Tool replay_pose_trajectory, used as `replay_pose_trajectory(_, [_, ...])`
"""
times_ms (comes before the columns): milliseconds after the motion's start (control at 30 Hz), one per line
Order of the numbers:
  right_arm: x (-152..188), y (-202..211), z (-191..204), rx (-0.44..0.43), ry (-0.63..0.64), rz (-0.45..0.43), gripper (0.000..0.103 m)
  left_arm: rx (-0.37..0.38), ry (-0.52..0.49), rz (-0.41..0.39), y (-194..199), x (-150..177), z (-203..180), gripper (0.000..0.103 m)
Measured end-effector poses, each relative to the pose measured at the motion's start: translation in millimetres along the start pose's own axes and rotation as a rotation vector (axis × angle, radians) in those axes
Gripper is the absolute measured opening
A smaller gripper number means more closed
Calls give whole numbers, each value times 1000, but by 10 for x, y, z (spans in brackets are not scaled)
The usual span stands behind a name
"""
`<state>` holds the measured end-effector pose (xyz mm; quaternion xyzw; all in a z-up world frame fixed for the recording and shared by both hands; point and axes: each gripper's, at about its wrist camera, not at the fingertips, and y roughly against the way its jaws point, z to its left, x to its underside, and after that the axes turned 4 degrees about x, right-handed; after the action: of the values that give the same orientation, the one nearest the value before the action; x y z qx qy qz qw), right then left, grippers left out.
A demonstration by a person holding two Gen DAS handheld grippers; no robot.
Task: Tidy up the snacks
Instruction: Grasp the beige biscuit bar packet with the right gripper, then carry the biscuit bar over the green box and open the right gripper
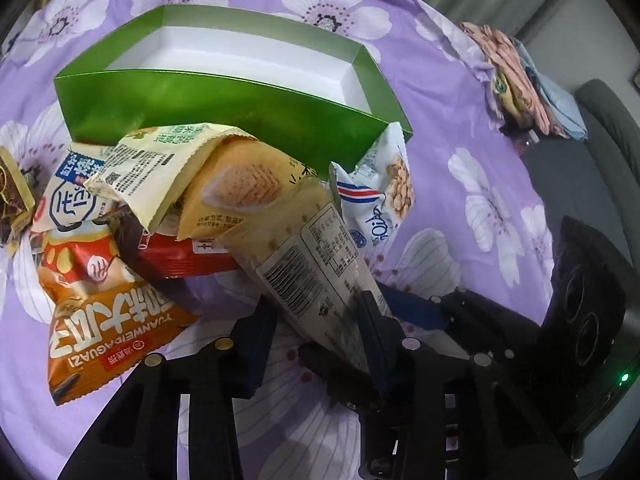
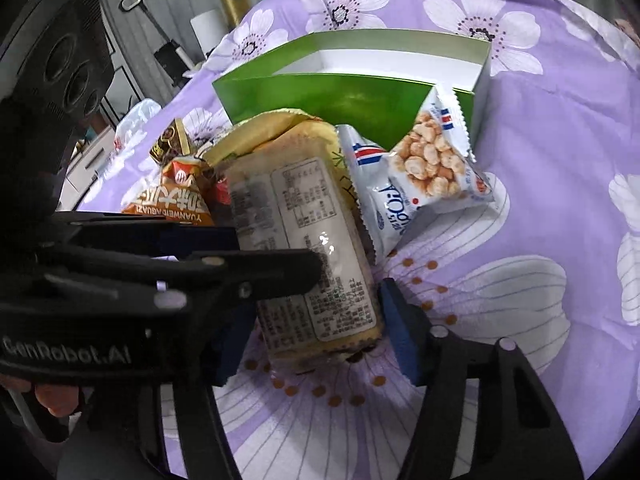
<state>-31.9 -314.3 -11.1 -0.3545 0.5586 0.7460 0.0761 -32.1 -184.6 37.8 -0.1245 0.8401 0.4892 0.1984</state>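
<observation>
Snack pile on the flowered bedspread (image 1: pixel 460 92), before the green box (image 1: pixel 224 100). Both claws — left claw (image 1: pixel 316 320), right claw (image 2: pixel 316 312) — stand half open around one clear-wrapped snack packet (image 2: pixel 304 240).

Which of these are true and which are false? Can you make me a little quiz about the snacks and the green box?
1. The green box has nothing inside it. True.
2. The blue-and-white bag with nuts pictured is inside the box. False: it leans against the outside of the box.
3. The cloth under everything is purple with white flowers. True.
4. The orange packet lies on top of the snack pile. False: it lies on the cloth at the pile's edge, partly under other packets.
</observation>
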Motion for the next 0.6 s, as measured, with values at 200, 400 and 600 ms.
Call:
replay_pose_trajectory(200, [23, 62, 23, -23, -23, -8, 56, -16, -60, -35, 116, 22, -43, 38])
replay_pose_trajectory(400, [18, 206, 108, -31, -45, -58, 55, -12, -122, -95, 354, -12, -129, 36])
replay_pose_trajectory(600, [-221, 430, 195, -16, -35, -139, 55, -11, -190, -181, 645, -252, -244, 36])
